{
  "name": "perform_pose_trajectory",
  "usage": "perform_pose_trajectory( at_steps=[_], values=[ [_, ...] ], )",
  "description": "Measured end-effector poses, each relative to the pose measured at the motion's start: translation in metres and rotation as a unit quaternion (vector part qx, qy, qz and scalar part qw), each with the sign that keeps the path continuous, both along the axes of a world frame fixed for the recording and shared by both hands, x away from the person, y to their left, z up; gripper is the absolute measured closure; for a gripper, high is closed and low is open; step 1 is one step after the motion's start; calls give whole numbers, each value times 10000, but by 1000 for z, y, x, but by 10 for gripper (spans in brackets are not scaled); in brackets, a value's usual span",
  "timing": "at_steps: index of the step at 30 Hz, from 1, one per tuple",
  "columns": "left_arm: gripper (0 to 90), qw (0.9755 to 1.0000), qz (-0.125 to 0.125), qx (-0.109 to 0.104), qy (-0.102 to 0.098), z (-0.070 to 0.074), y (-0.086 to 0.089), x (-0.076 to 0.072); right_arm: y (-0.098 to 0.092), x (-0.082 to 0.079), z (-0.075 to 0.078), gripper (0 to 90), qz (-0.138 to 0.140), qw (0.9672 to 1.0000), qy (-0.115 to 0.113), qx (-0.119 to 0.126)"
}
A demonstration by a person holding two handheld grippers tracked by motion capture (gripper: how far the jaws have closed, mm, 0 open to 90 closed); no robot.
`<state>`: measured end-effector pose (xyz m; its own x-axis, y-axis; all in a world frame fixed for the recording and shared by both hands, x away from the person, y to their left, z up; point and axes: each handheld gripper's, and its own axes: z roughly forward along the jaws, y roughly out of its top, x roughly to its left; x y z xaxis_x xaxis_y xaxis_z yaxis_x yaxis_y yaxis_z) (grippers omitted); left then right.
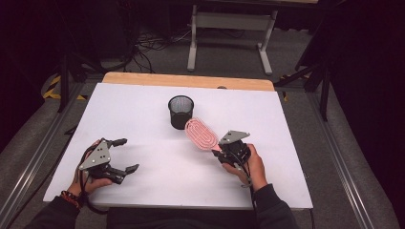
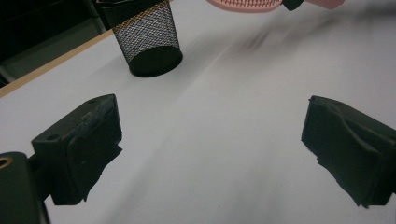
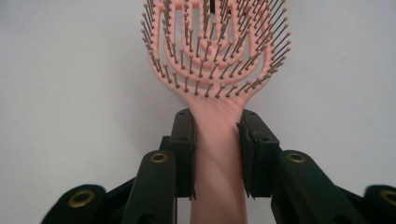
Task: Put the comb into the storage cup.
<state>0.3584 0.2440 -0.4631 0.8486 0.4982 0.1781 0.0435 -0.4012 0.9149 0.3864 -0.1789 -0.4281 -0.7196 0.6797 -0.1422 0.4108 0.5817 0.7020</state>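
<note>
White table [image 1: 143,109], mesh cup [image 1: 181,111], right gripper [image 3: 215,135] clamping pink hairbrush [image 3: 217,51]

White table [image 1: 143,109] evenly lit, surroundings dark; soft shadows; left gripper view's top edge motion-blurred.

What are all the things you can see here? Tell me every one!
hairbrush: one, pink, held by its handle in the right gripper, head lifted near the cup
mesh cup: one, black, upright at the middle of the board's far half
board: one, white, covering the table
table edge: one, wooden, along the far side
desk frame: one, grey, on the floor beyond
left gripper: one, black, jaws open, near left
right gripper: one, black, jaws shut on the brush handle
hands: two, each holding a gripper
</note>
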Motion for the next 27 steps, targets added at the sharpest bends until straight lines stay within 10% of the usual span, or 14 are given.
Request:
perform_pose_trajectory(
  at_steps=[27],
  values=[
    [64,9999,75,-125,13,3,3,1,-5,-20,20,690,-215,9862,-1375,896]
  ],
)
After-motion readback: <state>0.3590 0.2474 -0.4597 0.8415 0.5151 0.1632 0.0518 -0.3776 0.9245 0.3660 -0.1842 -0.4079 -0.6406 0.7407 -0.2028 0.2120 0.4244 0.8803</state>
